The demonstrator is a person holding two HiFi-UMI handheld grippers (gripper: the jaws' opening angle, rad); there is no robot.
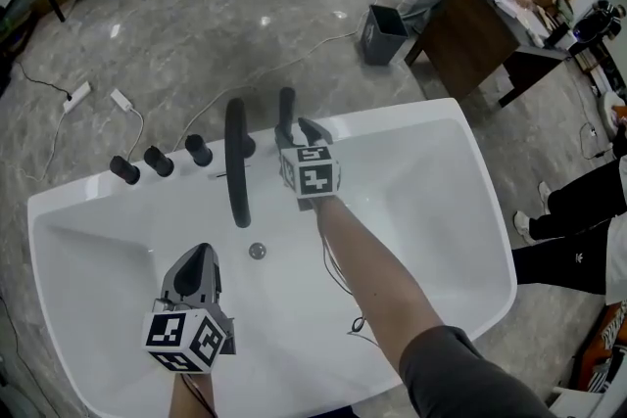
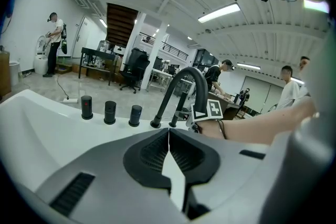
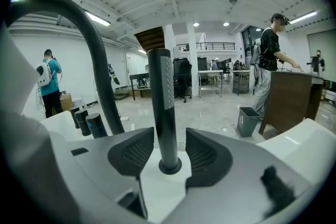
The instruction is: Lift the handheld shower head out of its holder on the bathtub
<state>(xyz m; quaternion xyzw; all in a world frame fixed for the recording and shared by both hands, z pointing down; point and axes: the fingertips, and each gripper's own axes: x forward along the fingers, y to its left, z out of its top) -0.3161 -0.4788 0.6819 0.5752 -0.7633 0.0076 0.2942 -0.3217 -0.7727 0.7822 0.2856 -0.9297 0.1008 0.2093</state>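
Observation:
The black stick-shaped shower head point(image 1: 286, 108) point(image 3: 164, 107) stands upright in its round holder on the white bathtub's point(image 1: 441, 117) far rim. My right gripper point(image 1: 299, 130) point(image 3: 169, 153) is open, one jaw on each side of the stick's lower part, with small gaps showing. My left gripper point(image 1: 199, 261) point(image 2: 169, 132) is shut on nothing and hovers over the tub's inside near the front. From the left gripper view the shower head point(image 2: 178, 107) shows thin beside the faucet, partly hidden by the right gripper's marker cube.
A tall black arched faucet point(image 1: 236, 162) point(image 3: 89, 44) stands just left of the shower head, with three black knobs point(image 1: 158, 161) point(image 2: 109, 112) further left. A drain point(image 1: 257, 251) lies mid-tub. Beyond are a bin point(image 1: 384, 32), a desk point(image 1: 470, 34) and a person's legs point(image 1: 578, 210).

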